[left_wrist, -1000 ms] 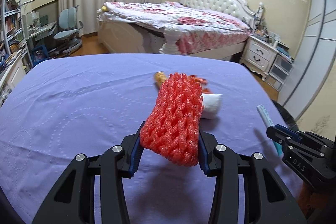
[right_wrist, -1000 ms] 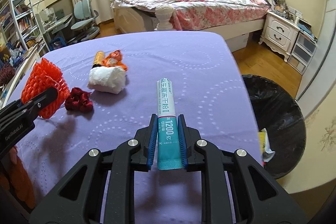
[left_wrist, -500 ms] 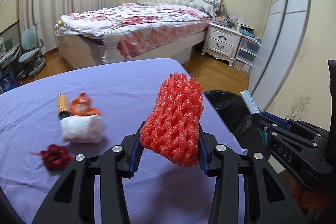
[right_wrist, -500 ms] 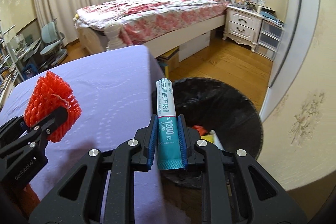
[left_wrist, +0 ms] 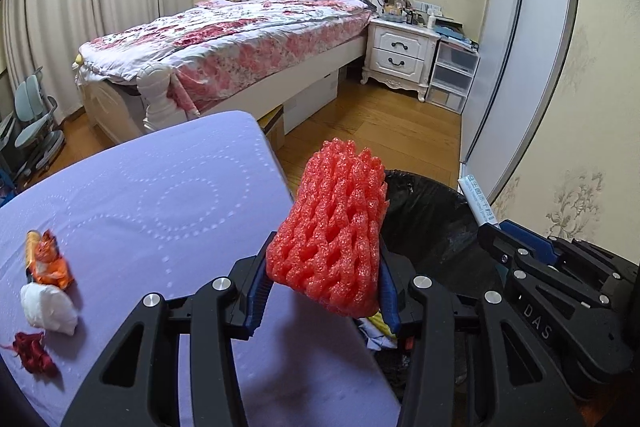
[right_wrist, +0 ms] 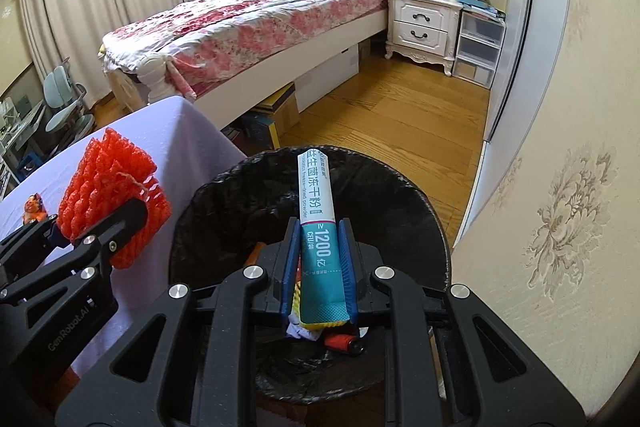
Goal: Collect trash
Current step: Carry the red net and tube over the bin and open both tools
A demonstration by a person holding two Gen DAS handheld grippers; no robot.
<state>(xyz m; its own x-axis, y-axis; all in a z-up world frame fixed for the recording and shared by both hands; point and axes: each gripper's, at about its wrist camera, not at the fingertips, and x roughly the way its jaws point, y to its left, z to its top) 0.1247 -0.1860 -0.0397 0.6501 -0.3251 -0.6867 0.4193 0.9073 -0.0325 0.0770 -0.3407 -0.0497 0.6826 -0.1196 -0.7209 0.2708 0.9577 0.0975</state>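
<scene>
My left gripper (left_wrist: 322, 287) is shut on a red foam net sleeve (left_wrist: 332, 239), held at the table's right edge beside the black-lined trash bin (left_wrist: 436, 223). The sleeve also shows in the right wrist view (right_wrist: 108, 187). My right gripper (right_wrist: 318, 267) is shut on a teal and white powder sachet (right_wrist: 318, 223), held directly over the bin (right_wrist: 400, 195). Several trash pieces (right_wrist: 340, 341) lie in the bin's bottom. On the purple table (left_wrist: 168, 211) lie an orange wrapper (left_wrist: 48, 263), a white tissue wad (left_wrist: 48, 309) and a dark red scrap (left_wrist: 32, 353).
A bed (left_wrist: 248, 39) stands behind the table, a white nightstand (left_wrist: 404, 55) and plastic drawers (left_wrist: 454, 75) to its right. A wardrobe door (left_wrist: 520, 39) and wall stand right of the bin. Office chairs (left_wrist: 36, 123) stand far left.
Both grippers swung right, away from the table's middle. The sachet now hangs over the bin's opening and the foam sleeve has reached the table's right edge next to the bin.
</scene>
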